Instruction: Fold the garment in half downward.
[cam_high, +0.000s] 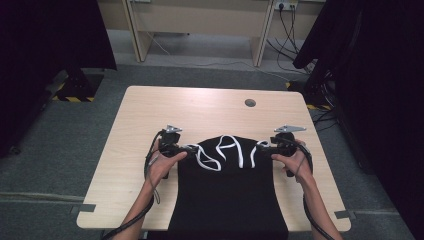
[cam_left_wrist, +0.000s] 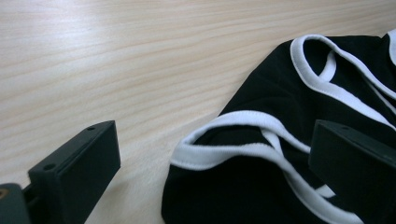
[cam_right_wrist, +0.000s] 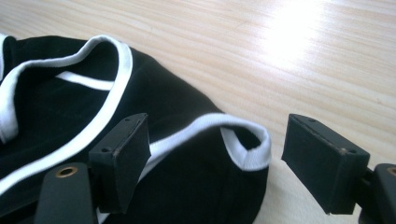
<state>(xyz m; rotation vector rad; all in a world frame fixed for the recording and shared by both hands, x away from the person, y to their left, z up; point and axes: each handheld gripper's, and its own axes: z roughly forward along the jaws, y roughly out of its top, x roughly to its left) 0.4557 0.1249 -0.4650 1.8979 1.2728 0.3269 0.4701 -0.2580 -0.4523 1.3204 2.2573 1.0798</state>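
I am seeing a black fabric garment (cam_high: 227, 195) showing white trim bands (cam_high: 218, 150) looping along its openings. The pale wooden tabletop (cam_high: 210, 107) is showing fine straight grain under glare. Both black-jawed grippers (cam_high: 176, 148) (cam_high: 272, 146) are showing brass-coloured screw inserts.

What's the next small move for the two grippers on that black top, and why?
Probably close both grippers on the corners in front of them. The left gripper and right gripper both stand open, each with a white-trimmed corner of the black garment lying between its jaws, pads not pressing. The garment lies flat on the table, ungripped.
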